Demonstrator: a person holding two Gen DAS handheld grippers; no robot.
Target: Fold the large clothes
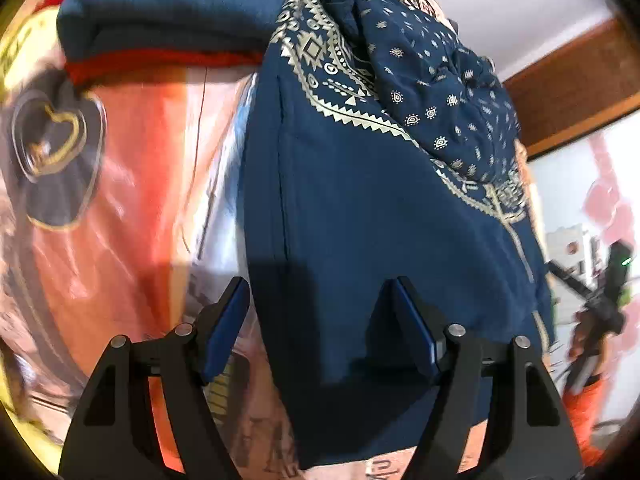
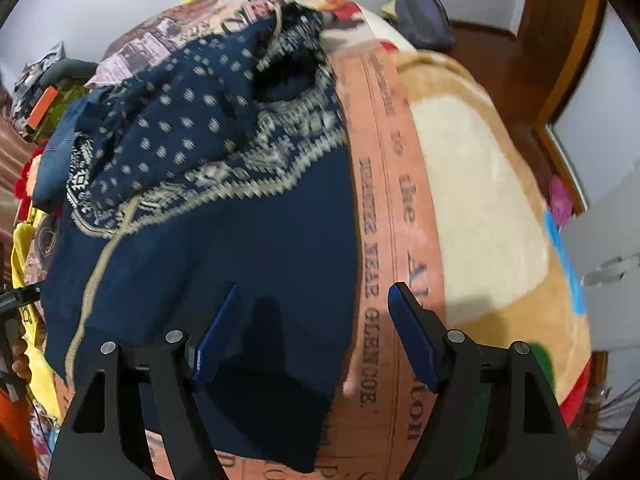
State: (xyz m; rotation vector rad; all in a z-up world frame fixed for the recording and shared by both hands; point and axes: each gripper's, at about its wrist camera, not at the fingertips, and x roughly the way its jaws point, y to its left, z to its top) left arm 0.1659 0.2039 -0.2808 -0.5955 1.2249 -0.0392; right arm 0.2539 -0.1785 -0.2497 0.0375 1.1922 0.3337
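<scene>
I see the navy garment (image 1: 360, 208) with cream patterned trim lying part-folded on the printed bedspread (image 2: 384, 240). My left gripper (image 1: 320, 320) hangs over its left edge, fingers spread, nothing clamped. My right gripper (image 2: 312, 328) straddles its right edge, fingers released too, cloth beneath but not pinched. A folded blue stack (image 1: 168, 12) sits beyond, top left.
</scene>
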